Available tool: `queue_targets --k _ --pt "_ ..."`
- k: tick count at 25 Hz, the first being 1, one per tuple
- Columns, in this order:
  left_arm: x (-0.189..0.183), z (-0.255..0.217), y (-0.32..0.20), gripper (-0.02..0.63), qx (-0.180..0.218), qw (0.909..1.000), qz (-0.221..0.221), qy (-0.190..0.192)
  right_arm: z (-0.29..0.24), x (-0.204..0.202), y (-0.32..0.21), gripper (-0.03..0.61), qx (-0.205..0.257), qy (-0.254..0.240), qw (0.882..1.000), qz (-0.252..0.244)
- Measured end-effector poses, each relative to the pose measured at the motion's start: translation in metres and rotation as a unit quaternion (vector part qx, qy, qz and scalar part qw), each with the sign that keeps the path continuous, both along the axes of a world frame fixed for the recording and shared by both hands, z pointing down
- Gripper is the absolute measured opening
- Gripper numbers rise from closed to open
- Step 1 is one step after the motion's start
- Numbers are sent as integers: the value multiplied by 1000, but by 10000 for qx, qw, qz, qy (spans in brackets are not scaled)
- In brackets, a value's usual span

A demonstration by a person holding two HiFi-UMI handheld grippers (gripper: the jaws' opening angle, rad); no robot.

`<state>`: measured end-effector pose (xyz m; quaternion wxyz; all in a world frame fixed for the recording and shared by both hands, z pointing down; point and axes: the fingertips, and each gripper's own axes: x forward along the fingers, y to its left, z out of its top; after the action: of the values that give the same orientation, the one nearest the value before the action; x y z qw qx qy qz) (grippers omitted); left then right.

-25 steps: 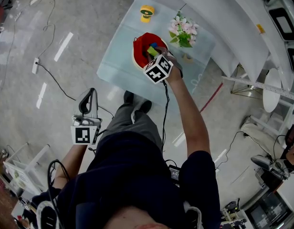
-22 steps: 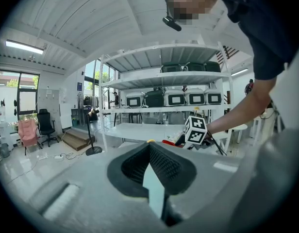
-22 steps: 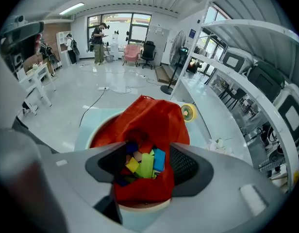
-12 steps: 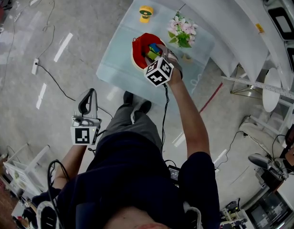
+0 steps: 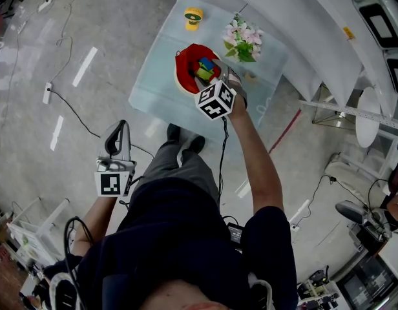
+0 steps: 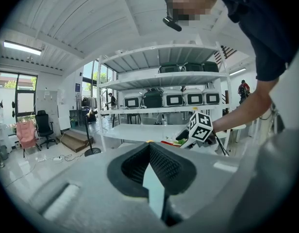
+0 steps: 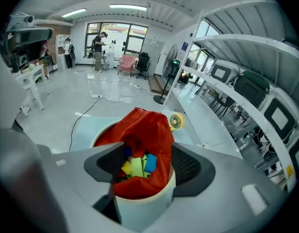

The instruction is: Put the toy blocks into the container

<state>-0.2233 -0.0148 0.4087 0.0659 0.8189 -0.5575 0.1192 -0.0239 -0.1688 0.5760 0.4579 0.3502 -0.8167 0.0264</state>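
Raised above the container (image 7: pixel 140 208) rim, right tool (image 7: pixel 147 165) has just opened wide, empty; left tool (image 6: pixel 150 149) closed.

1 container (image 5: pixel 185 68), 1 fan (image 5: pixel 193 18), 1 flower bunch (image 5: pixel 243 41), 1 table (image 5: pixel 155 79).

Crumpled red cloth liner (image 7: pixel 144 130), smooth white container (image 7: pixel 144 205); glossy pale floor (image 5: pixel 31 44)

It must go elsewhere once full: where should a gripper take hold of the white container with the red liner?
Probably the container rim, from straight above, one jaw inside and one outside the white wall. It stands upright with an open top, its round side shows no handle, and the blocks lie low in the red liner, leaving room.
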Motion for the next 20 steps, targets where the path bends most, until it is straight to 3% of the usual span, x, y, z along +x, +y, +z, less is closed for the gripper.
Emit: queue_targets --k 20 --pt "20 -3 -2 3 -4 9997 236 -81 -29 66 5 305 439 -281 9964 670"
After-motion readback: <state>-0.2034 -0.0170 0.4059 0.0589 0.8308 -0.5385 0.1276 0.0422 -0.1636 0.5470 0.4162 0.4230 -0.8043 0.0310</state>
